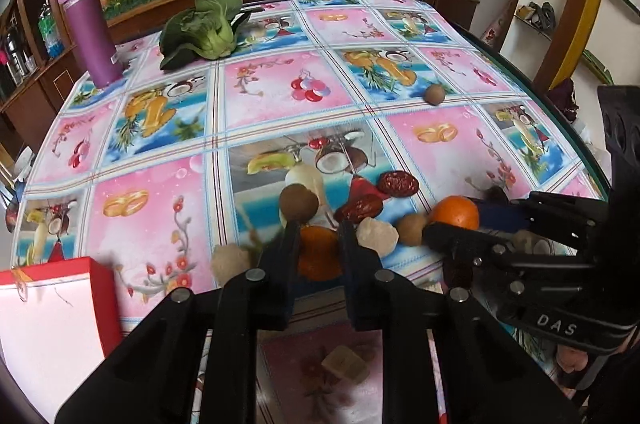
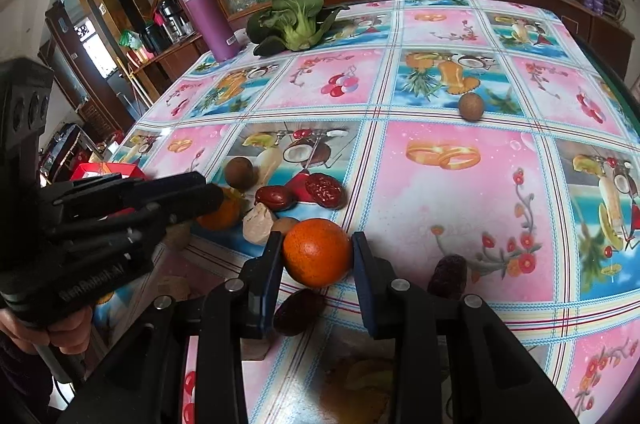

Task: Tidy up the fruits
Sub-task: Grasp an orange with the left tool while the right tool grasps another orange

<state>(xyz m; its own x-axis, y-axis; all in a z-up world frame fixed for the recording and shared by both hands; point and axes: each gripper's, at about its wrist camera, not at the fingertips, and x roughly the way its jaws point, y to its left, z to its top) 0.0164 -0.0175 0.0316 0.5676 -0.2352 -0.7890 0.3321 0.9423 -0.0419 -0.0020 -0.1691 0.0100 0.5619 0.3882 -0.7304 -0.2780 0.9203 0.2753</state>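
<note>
Right gripper (image 2: 316, 256): pinching an orange (image 2: 318, 252) at the near edge of the fruit cluster; both pads sit against its widest part.
Left gripper (image 1: 318, 244): closed about a second orange (image 1: 318, 256), just beside the first; whether the pads press it hard I cannot tell.
Orange handling: likely firm, fairly light, with a waxy rounded skin that can roll or squirt out; best taken across the middle, as the right gripper has it.
Dark dates near the edge (image 2: 448, 276): wrinkled, probably soft and tacky; a gentle pinch along the short side should do.
Red dates (image 2: 324, 189): lying just beyond the oranges, touching each other; light and easily nudged.
Pale lumps (image 2: 258, 224): irregular, hard to name; likely brittle at the corners.
Brown round fruits (image 1: 298, 201): small, thin-shelled by the look, apt to roll; one more (image 1: 435, 94) lies well apart toward the far side.
Red box (image 1: 60, 312): at the near left corner, open side up.
Table (image 1: 160, 195): glossy printed cloth, probably slippery under round fruit.
Far end: a leafy green vegetable (image 1: 204, 31) and a purple flask (image 1: 86, 27).
Room: a wood-framed mural of plants behind, shelves on both sides.
</note>
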